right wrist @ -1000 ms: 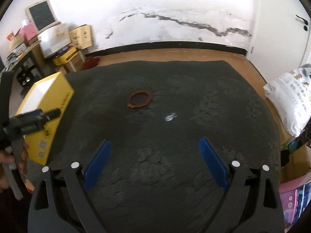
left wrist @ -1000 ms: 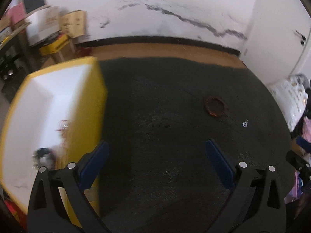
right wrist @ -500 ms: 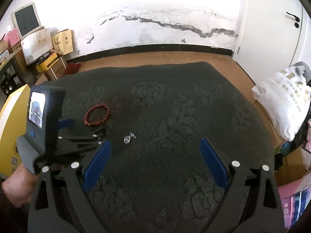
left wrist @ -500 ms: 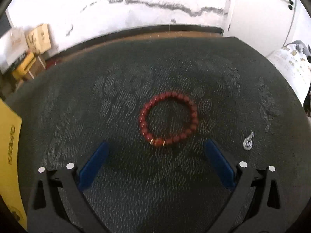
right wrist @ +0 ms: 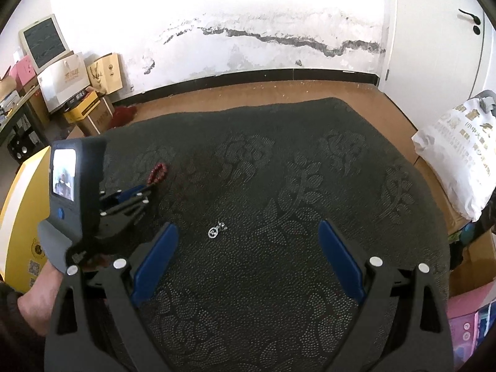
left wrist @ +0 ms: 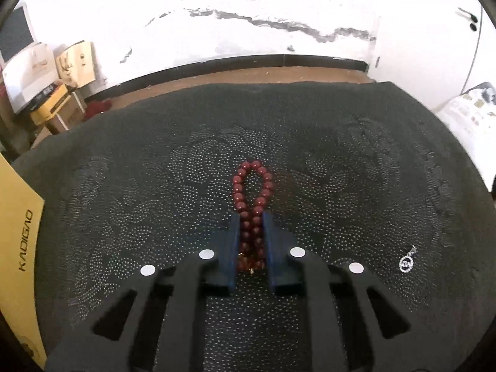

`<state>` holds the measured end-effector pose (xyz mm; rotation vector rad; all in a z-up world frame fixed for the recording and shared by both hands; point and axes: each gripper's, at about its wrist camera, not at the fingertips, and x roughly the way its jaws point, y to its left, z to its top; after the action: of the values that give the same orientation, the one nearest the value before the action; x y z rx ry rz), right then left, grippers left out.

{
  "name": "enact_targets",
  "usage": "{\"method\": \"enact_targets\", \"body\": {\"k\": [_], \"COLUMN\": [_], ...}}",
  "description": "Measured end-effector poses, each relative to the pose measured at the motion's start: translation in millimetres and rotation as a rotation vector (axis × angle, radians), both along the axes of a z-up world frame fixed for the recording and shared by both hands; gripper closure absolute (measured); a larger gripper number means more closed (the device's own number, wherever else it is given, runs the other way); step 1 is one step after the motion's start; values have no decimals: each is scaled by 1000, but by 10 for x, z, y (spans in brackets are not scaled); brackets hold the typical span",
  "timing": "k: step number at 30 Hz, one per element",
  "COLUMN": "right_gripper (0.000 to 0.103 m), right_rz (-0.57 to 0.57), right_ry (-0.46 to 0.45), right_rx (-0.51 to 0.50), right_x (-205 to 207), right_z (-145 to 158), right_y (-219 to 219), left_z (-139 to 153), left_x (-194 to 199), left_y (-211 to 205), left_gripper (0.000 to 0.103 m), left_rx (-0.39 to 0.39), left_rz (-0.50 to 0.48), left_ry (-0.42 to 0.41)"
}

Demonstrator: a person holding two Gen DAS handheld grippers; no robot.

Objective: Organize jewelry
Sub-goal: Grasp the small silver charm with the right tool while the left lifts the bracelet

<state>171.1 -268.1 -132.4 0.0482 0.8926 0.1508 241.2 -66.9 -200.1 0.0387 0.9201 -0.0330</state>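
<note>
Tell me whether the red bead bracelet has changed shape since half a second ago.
Yes. The red bead bracelet, a round ring on the dark cloth earlier, is now squeezed into a narrow loop as the left tool closes on it.

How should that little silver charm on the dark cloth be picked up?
Probably by its round ring end, coming straight down from above. The silver charm lies flat on the cloth, so no side edge stands up; the right gripper, wide open, would need to close around it.

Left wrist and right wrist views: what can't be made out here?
- Red bead bracelet: the near end sits between the left gripper fingers, whose jaws are closing; its clasp is hidden.
- Small silver piece: too small in both views to name.
- Yellow box: cut off by the left edge; its inside is unseen.
- Right gripper: open, holding nothing.
</note>
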Motion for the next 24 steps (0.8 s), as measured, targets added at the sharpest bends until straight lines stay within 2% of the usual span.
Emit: {"method": "enact_targets", "body": {"k": [5,11,15,19,22,24], "right_gripper": [14,14,14,16,21,23], "right_rz": [28,85,168,289,354,383], "right_ry": [16,43,95,155,175,132], "right_rx": [-22,-54,-69,-122,-178,-135], "right_x": [2,1,46,177,286,367], "right_z": [-79,-203,-357,-608,-816,-854], "right_y": [103,269,378,502,524,430], "left_z": [84,539,823,798,636,607], "left_x": [-133,-559,-924,-1106,-1019,-991], "left_y": [130,477,713,813,906,932], "left_gripper": [96,96,96,96,96,96], "left_rx": [-12,-33,-65,-60,-132,-169], "left_rz": [-32,-37,-8,-9,7,14], "left_ry": [14,-4,-6,-30,48,69]}}
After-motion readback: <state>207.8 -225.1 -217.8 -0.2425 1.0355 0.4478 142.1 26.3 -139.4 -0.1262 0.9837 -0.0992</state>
